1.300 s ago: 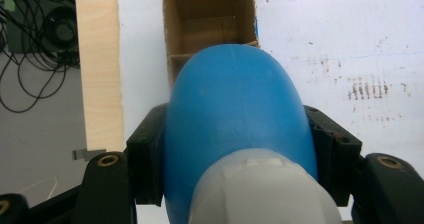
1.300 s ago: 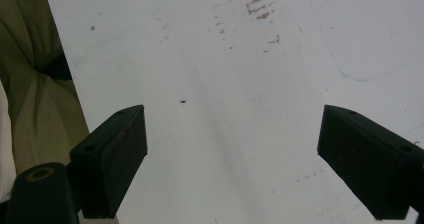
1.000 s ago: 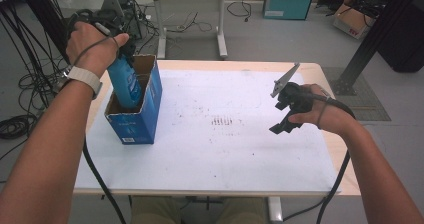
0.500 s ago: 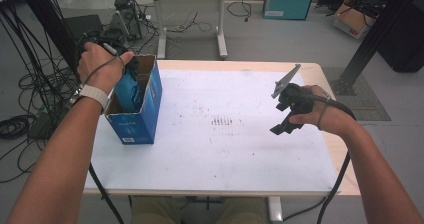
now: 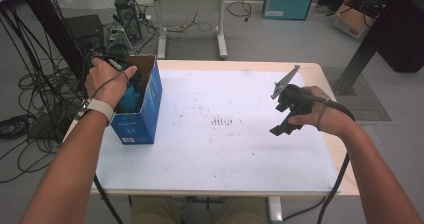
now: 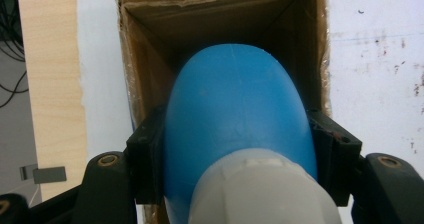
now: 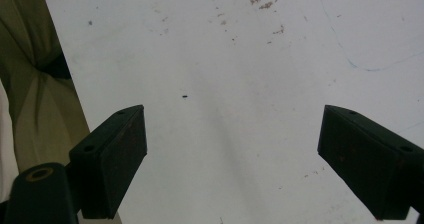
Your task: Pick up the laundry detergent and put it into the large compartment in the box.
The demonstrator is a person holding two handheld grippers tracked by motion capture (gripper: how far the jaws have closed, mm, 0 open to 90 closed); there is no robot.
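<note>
A blue bottle (image 6: 240,109) with a white cap (image 6: 260,189) is clamped between the two black pads of my left gripper (image 6: 240,149). It hangs bottom first inside an open blue cardboard box (image 5: 145,116) with a brown inner wall (image 6: 150,59). In the high view the bottle (image 5: 131,98) sits deep in the box at the table's left edge, with the hand and left gripper (image 5: 127,86) over the opening. My right gripper (image 5: 281,124) hovers above the white tabletop (image 5: 225,154) at the right. Its jaws stand wide apart over bare table, with nothing between them (image 7: 232,154).
Faint brown smudges (image 5: 220,120) mark the middle of the table. Cables (image 5: 20,124) lie on the floor to the left. A desk (image 5: 190,14) and a teal cabinet (image 5: 287,1) stand beyond the far edge, and a black post (image 5: 370,39) rises at the back right.
My left gripper has sunk with the blue bottle, which stood above the box's rim and now sits deep inside. The right hand has kept still.
</note>
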